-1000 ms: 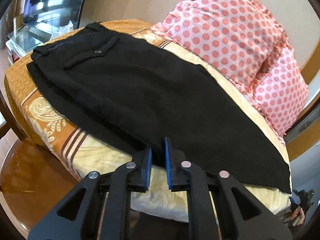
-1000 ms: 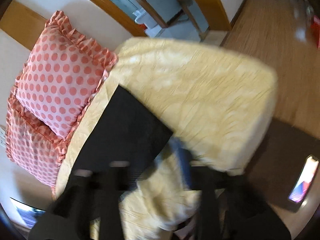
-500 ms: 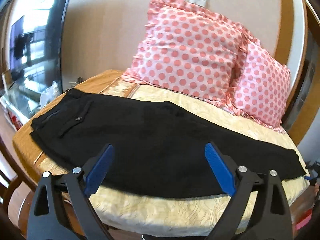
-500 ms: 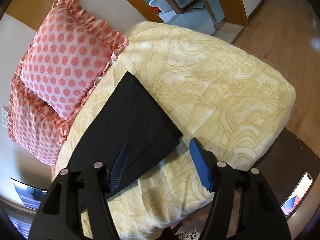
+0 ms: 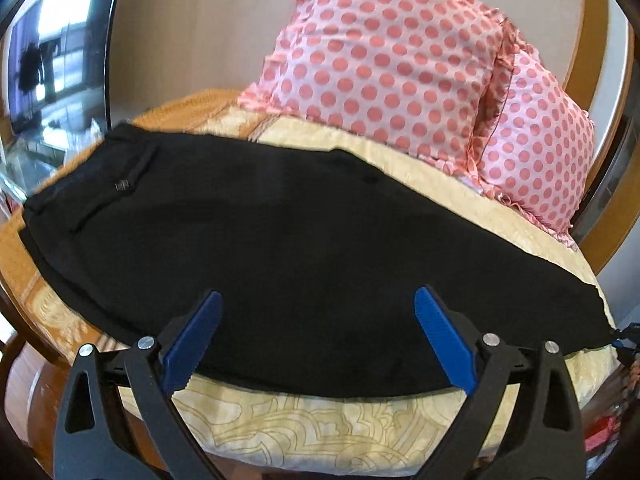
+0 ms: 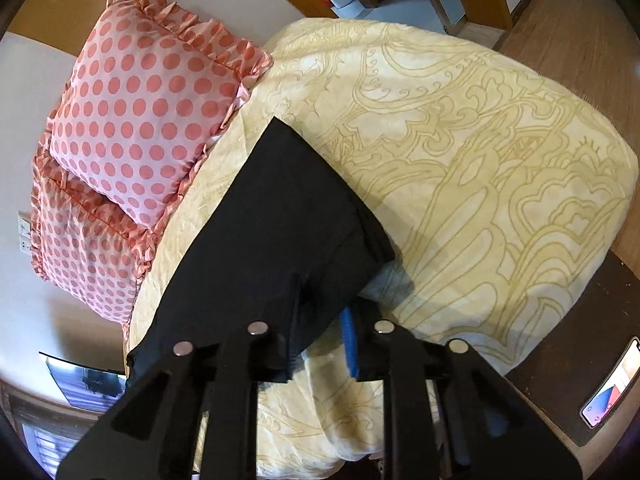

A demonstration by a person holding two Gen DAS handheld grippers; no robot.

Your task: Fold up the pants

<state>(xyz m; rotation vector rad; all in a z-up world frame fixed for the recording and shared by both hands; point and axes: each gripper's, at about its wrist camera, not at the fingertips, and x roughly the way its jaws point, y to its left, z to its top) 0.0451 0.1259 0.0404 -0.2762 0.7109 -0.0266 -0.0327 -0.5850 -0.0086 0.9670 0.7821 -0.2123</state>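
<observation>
Left tongs (image 5: 316, 338): two black plastic arms with triangular cut-outs, silver round screws and ribbed blue pads (image 5: 444, 338). Right tongs (image 6: 320, 340) match: black arms, silver screws, blue pad.

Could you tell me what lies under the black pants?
The black pants lie spread flat on a cream patterned bedspread, which shows all around them, turning orange near the waistband. Whatever is directly beneath the fabric is covered and cannot be seen.
</observation>
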